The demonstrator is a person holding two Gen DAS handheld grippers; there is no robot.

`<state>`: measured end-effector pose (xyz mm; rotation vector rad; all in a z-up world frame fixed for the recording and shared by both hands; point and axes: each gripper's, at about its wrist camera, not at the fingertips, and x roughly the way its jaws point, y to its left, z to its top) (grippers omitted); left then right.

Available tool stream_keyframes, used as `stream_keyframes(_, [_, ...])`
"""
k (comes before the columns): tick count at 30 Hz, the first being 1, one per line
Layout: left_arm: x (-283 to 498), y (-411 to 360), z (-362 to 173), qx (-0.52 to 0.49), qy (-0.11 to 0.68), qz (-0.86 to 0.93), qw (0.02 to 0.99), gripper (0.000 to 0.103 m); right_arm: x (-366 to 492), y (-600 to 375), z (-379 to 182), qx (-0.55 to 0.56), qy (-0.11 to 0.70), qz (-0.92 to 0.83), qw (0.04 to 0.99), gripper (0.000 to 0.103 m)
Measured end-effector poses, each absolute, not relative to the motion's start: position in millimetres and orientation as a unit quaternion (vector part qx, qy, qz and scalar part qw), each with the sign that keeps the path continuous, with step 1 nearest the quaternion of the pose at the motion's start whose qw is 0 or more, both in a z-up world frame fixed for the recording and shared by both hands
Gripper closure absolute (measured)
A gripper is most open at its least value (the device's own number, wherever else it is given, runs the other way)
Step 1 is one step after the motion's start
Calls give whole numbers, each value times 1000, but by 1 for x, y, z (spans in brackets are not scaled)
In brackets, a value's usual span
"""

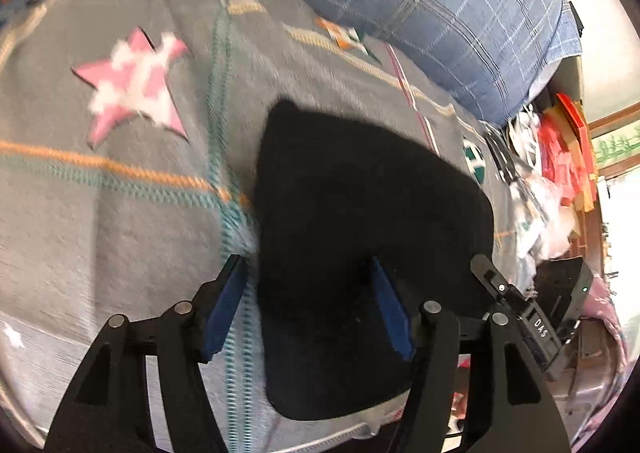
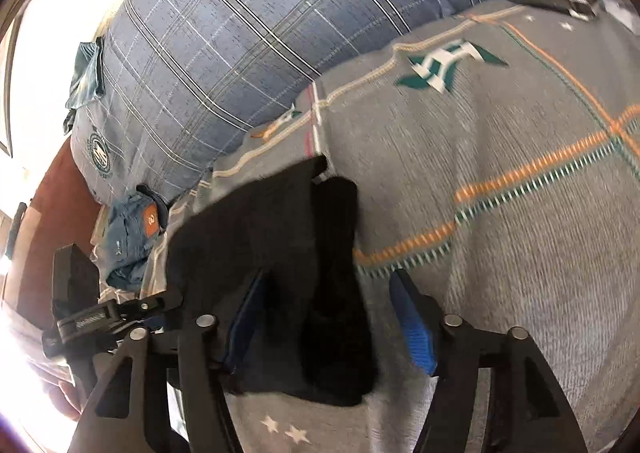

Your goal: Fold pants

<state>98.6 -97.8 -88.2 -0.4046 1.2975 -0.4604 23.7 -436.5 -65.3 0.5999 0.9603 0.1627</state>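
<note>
The pants [image 1: 360, 221] lie as a dark, already folded bundle on the grey blanket [image 1: 120, 213] of the bed, in front of the big blue checked pillow [image 1: 420, 1]. Both tongs are open. The left tongs [image 1: 310, 309] have one pad over the bundle and one pad beside its edge, and I see no pressing. The right tongs [image 2: 332, 317] stand around a raised ridge of the bundle, but both blue pads seem to be free of the cloth. I judge that the fold is being released or tidied. To do it well, the hands should lift straight away from the pants so no pad drags a layer, and then press the ridge flat. The right view shows this ridge and the two layers of the bundle, and also blue jeans [image 2: 132, 237] beside the pillow. The left view shows the bundle as one flat shape, plus a pink star [image 1: 132, 85] on the blanket and clutter [image 1: 560, 157] past the pillow's end.
</note>
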Motion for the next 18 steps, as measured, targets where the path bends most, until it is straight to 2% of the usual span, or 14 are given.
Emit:
stream_keyframes(1, [96, -98, -86, -183, 588, -208, 760, 40, 21, -435, -66, 279, 447, 81, 846, 42])
stream_keyframes(2, [91, -101, -82, -177, 580, -209, 767, 43, 20, -433, -65, 271, 445, 84, 849, 57])
stream_keyframes(3, [89, -104, -78, -172, 577, -210, 770, 46, 18, -427, -59, 258, 439, 91, 856, 64])
stream_keyframes(5, [83, -103, -68, -164, 566, -204, 782, 56, 13, -412, -43, 203, 434, 82, 874, 68])
stream_keyframes(9, [82, -81, -56, -210, 550, -216, 779, 59, -1, -384, -16, 138, 422, 95, 891, 69])
stream_keyframes(13, [100, -60, -46, -236, 541, -206, 781, 59, 14, -375, 2, 159, 408, 116, 891, 69])
stream_keyframes(18, [137, -34, -22, -221, 511, -166, 814, 59, 69, -348, 11, 187, 406, 145, 883, 69])
